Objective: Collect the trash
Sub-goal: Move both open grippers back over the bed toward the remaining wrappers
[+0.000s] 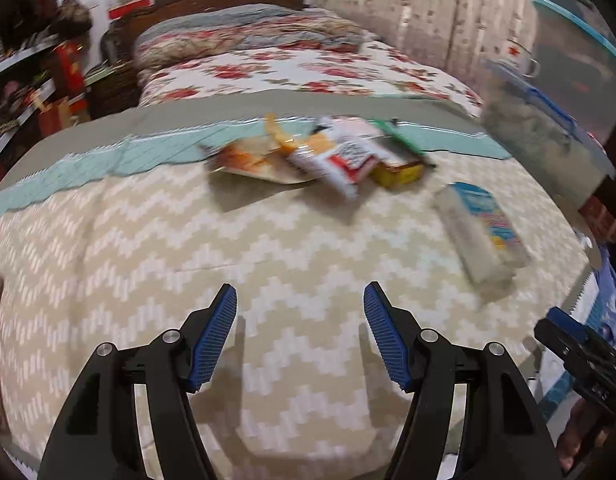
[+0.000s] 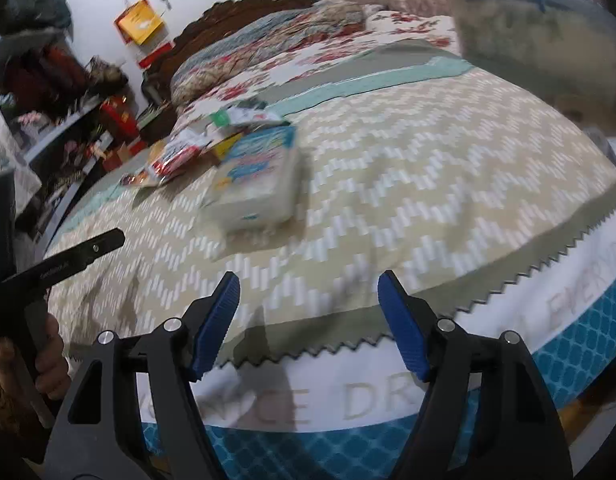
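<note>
Trash lies on a beige zigzag cloth [image 1: 155, 240] on the bed. A pile of wrappers sits at the far side: an orange packet [image 1: 251, 158], a white and red wrapper [image 1: 336, 158], a yellow box [image 1: 400, 172] and a green item [image 1: 404, 138]. A white and blue tissue pack [image 1: 482, 230] lies apart to the right, also seen in the right wrist view [image 2: 255, 184], with the pile [image 2: 183, 152] behind it. My left gripper [image 1: 299, 320] is open and empty above the cloth. My right gripper [image 2: 308, 312] is open and empty at the cloth's near edge.
A clear plastic bin with blue handles [image 1: 548, 120] stands at the right, also in the right wrist view [image 2: 536, 28]. A floral quilt and pillows [image 1: 267, 56] lie behind. Cluttered shelves [image 1: 31, 80] stand at the left. The other gripper's body shows [image 2: 59, 264].
</note>
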